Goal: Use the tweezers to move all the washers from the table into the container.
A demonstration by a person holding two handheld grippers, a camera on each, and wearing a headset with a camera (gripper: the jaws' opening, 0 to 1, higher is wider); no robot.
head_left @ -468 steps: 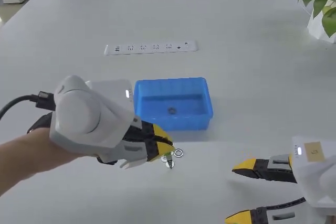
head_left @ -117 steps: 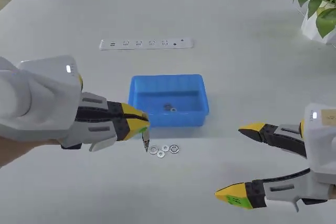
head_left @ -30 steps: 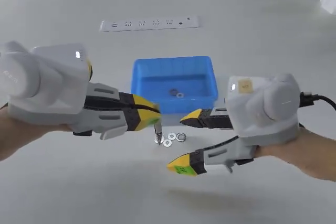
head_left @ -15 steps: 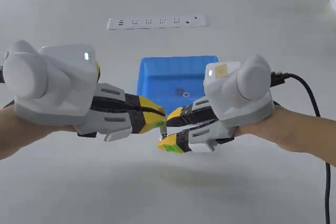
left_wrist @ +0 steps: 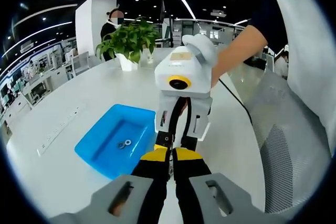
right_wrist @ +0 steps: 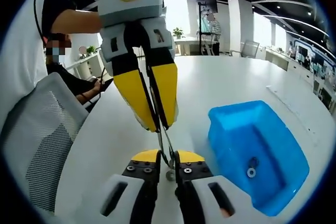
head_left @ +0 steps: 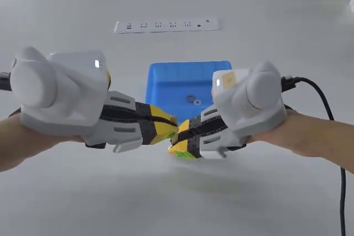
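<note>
Bright, even overhead light; fisheye-warped edges

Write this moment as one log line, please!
left gripper: shut on tweezers | right gripper: shut on tweezers near tips | container: two washers inside

A pale grey table [head_left: 276, 4] holds a white power strip [head_left: 166, 25]. Beyond are a potted plant [left_wrist: 128, 38], a mesh chair [left_wrist: 294, 156] and ceiling lights [left_wrist: 185, 6].

Is a white table [head_left: 276, 37]; carries a blue container [head_left: 160, 75] and, farther back, apart from it, a white power strip [head_left: 166, 25]
</note>
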